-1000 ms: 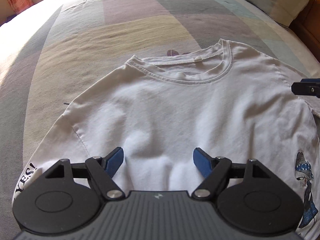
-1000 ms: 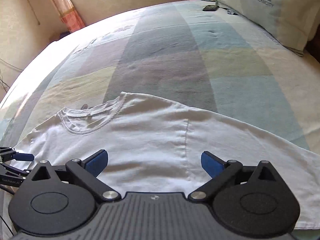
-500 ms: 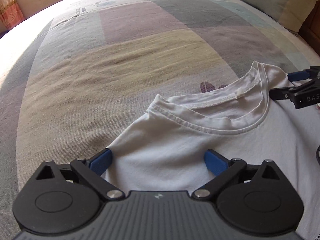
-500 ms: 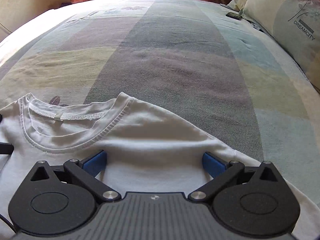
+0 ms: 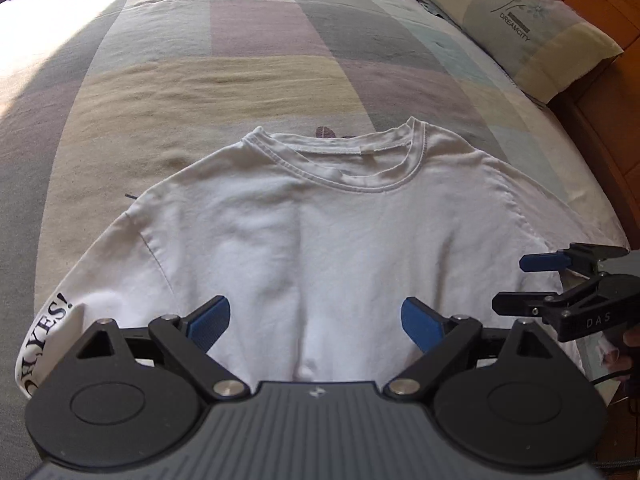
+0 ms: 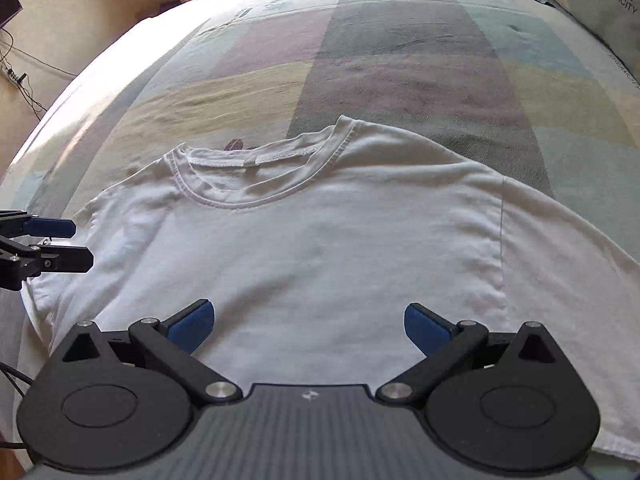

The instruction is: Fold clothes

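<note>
Our left claw (image 5: 316,322) gapes, having just narrowed slightly, nothing between its pads; our right claw (image 6: 306,326) stands apart too. Beyond both, the white T-shirt (image 5: 340,236) lies flat on the bed (image 5: 248,76), pillow (image 5: 516,24) farthest.

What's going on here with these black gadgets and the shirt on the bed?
A person is holding a black two-finger gripper in each hand to fold clothes. A white cotton T-shirt lies spread flat, collar away from the cameras, on a pastel patchwork bedspread. The left gripper and the right gripper both hover over the shirt with jaws open, holding nothing. The left gripper's jaws have just been closing a little, nothing pinched between them. No fold has been made yet.
</note>
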{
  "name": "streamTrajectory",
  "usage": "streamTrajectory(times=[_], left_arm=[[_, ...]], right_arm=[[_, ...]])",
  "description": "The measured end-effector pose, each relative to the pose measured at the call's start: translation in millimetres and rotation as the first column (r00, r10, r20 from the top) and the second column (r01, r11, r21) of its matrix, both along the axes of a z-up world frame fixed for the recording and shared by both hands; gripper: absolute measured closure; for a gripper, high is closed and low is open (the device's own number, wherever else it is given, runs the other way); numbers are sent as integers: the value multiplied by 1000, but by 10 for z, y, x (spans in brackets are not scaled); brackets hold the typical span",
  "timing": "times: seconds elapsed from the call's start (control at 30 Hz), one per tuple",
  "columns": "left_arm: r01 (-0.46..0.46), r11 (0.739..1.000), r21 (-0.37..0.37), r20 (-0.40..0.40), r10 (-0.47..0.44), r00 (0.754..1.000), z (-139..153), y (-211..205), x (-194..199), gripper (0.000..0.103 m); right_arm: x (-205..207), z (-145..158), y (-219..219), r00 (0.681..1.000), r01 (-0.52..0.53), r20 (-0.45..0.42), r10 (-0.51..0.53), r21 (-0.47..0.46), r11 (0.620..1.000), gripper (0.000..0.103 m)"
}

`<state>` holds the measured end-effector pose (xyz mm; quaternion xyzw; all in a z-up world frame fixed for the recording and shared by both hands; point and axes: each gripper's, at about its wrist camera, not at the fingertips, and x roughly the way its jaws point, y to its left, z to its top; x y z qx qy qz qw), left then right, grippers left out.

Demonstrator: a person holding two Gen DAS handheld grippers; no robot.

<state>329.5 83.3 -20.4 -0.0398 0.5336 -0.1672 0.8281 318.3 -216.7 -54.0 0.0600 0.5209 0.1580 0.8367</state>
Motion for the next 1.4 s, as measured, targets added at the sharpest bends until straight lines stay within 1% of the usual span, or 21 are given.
streamTrajectory(times=[0.1, 0.17, 0.27, 0.33, 0.4, 0.5, 0.57, 0.63, 0.7, 0.77, 0.87, 0.97, 1.03, 1.17, 1.2, 1.27, 1.37, 1.4], left_arm=[[-51, 998, -29, -53, 49, 997, -49, 35, -302, 11], [-81, 996, -30, -81, 78, 994, -83, 100, -453, 11], [-118, 993, -6, -101, 117, 988, -112, 259, -619, 11], [-142, 990, 11, -114, 142, 983, -131, 365, -729, 11], [-141, 987, 72, -97, 148, 984, -105, 504, -785, 11], [-163, 975, 151, -76, 176, 981, -67, 759, -854, 11], [-206, 959, 192, -64, 222, 973, -55, 975, -910, 11], [-257, 939, 227, -46, 274, 961, -40, 1213, -970, 11], [-308, 920, 242, -34, 326, 945, -30, 1453, -1052, 11], [-364, 898, 245, -27, 382, 924, -18, 1725, -1144, 11], [-415, 892, 178, -40, 428, 903, -8, 2033, -1259, 11], [-425, 897, 117, -49, 433, 900, -33, 2187, -1297, 11], [-418, 905, 74, -49, 422, 905, -62, 2216, -1288, 11], [-410, 912, -27, -57, 408, 911, -126, 2128, -1182, 11], [-406, 912, -55, -62, 403, 913, -140, 2083, -1150, 11], [-401, 910, -103, -62, 396, 916, -148, 1966, -1088, 11], [-426, 901, -81, -32, 425, 905, -120, 1812, -1036, 11], [-444, 894, -64, -22, 444, 896, -103, 1812, -1028, 11]], right_arm=[[-338, -98, 167, 996, -60, -65, 59, -4, 998, 0], [-473, -221, 273, 990, -85, -113, 79, -49, 995, 0], [-570, -252, 452, 986, -157, -85, 145, -158, 975, 0], [-582, -217, 558, 980, -195, -80, 182, -211, 958, 0], [-592, -173, 664, 974, -227, -71, 216, -261, 938, 0], [-584, 9, 866, 967, -246, 2, 256, -272, 930, 0], [-558, 134, 1124, 947, -286, 64, 315, -278, 917, 0], [-535, 237, 1411, 918, -331, 122, 378, -289, 898, 0], [-524, 258, 1766, 879, -394, 147, 453, -310, 865, 0], [-524, 254, 2126, 835, -457, 161, 527, -332, 825, 0], [-603, 230, 2647, 779, -527, 170, 604, -345, 776, 0], [-636, 186, 3004, 769, -566, 124, 628, -324, 758, 0], [-696, 148, 3148, 761, -587, 93, 642, -323, 743, 0], [-843, 91, 3178, 745, -601, 55, 665, -376, 705, 0], [-864, 98, 3147, 743, -602, 50, 667, -384, 700, 0], [-884, 134, 3047, 751, -597, 47, 658, -377, 708, 0], [-890, 186, 2885, 755, -605, 46, 654, -338, 721, 0], [-894, 190, 2861, 751, -608, 50, 659, -337, 719, 0]])
